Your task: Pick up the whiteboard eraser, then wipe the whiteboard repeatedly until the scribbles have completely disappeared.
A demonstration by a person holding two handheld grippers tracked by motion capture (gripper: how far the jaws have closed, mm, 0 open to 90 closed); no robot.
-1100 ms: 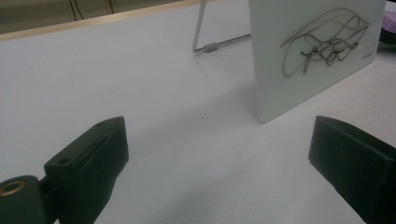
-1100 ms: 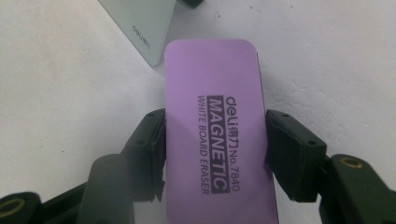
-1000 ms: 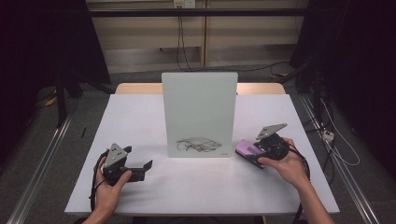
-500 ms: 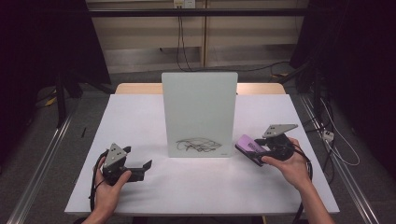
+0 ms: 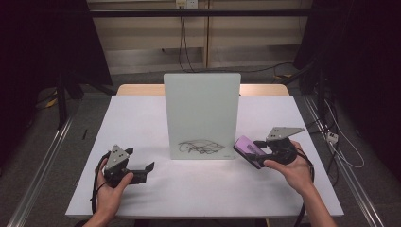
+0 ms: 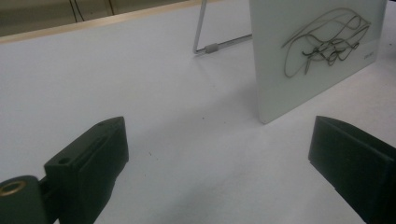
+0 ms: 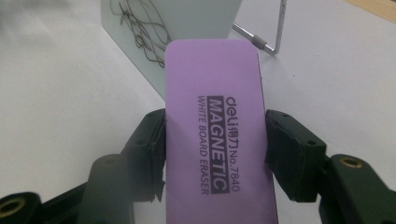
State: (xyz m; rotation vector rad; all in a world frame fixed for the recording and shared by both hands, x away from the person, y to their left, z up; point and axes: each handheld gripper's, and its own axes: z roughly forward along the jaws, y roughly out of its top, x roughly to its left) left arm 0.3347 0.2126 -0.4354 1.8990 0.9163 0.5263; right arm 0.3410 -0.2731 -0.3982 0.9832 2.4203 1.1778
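The right claw (image 5: 255, 156) is clamped on a purple eraser (image 5: 249, 151): in the right gripper view its two black jaws press on the eraser's (image 7: 216, 130) long sides, with the printed face up and the free end pointing toward the board (image 7: 173, 28). In the high view the eraser sits tilted just above the white counter (image 5: 142, 118), just beside the board's lower right corner; whether it touches the board cannot be told.

The board (image 5: 202, 116) stands upright in the middle of the counter, propped on a wire stand (image 6: 205, 44) behind it. A dark scribble (image 5: 198, 147) runs along its lower part, left of the eraser.

The left claw (image 5: 147, 171) rests low over the counter at the near left, well apart from the board. Its jaws stand wide apart with nothing between them; in the left gripper view bare counter (image 6: 196, 154) shows in the gap, and the scribble (image 6: 327, 42) lies ahead to the right.
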